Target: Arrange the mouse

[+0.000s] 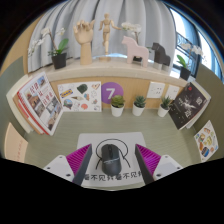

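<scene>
Mouse (109,157) sits right between the spread fingers of the claw (110,160), resting on the worktop (110,130), lengthwise along them.

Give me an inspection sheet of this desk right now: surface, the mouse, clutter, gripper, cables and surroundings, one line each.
Surface: pale green table, bare just ahead of the fingers.
Job's things: dark mouse lying on the table between the fingers.
Clutter: three small potted plants in a row beyond the mouse; purple card beside them; open magazines to one side, booklets to the other.
Grippers: gripper open, a gap either side of the mouse.
Cables: nothing seen.
Surroundings: shelf with a wooden hand model, a wooden mannequin and more plants; windows behind.
</scene>
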`<state>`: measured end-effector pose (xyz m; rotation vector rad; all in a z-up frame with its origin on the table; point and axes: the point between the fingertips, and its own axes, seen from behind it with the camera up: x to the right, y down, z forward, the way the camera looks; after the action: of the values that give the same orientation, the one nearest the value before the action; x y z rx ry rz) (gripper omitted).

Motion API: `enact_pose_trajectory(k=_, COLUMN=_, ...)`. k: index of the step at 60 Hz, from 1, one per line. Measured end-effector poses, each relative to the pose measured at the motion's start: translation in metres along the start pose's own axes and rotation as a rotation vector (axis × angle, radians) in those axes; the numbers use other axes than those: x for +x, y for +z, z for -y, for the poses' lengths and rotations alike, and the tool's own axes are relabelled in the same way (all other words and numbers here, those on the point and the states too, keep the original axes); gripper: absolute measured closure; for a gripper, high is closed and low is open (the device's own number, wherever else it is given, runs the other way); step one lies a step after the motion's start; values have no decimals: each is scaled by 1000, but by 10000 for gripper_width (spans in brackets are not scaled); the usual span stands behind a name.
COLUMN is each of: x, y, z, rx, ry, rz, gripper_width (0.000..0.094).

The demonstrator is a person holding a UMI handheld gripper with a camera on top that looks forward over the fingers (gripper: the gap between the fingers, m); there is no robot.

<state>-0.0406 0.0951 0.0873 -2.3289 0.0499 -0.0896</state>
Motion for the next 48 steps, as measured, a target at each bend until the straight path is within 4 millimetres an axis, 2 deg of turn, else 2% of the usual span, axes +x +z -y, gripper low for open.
enact_pose_trajectory(k=6, x=-10, y=-52, z=25, rx=54, ry=23, rz=24, gripper_width=73)
enact_pose_trajectory(k=10, x=-13, y=-88, z=34, rx=82, ry=12, rz=24, gripper_width=75)
enact_pose_trajectory(k=15, x=-14, y=-129, z=41, rx=124, ry=-14, rz=20, gripper_width=72)
enact_pose_trajectory(k=20, x=-16, y=-164, z=39, rx=152, ry=-17, rz=30, gripper_width=75)
enact_pose_trajectory(k=26, x=-20, y=-200, z=29, rx=172, ry=-1, rz=62, gripper_width=72)
enact_pose_trajectory(k=31, x=-16, y=-224, z=15, rx=185, ry=5, rz=67, gripper_width=76)
enact_pose_trajectory(k=41, x=-7, y=-257, z=-26, rx=180, ry=1, rz=92, gripper_width=79)
enact_pose_trajectory(k=48, x=-5, y=-278, z=-48, rx=184, ry=-2, rz=107, gripper_width=81)
